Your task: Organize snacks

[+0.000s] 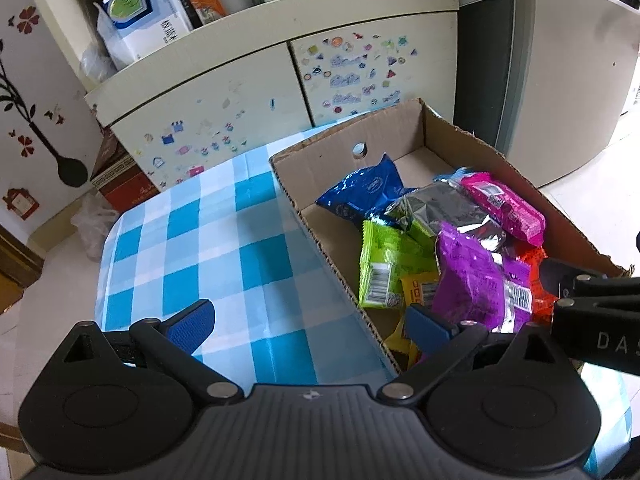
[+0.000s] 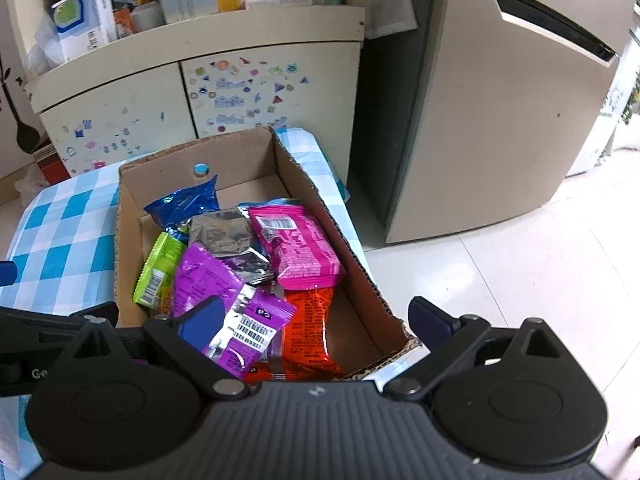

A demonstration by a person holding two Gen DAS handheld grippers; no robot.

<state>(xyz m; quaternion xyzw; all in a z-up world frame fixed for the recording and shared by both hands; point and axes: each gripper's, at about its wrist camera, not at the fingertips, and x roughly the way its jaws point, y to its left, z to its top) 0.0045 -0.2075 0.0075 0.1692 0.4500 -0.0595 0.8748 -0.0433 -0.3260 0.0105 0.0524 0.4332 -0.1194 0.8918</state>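
Hovering | left gripper, right gripper fingers spread, empty | snacks boxed ahead

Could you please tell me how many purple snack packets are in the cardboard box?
2. One purple packet lies left of centre in the box; the other overlaps its near end, beside the orange packet. More may be buried underneath.
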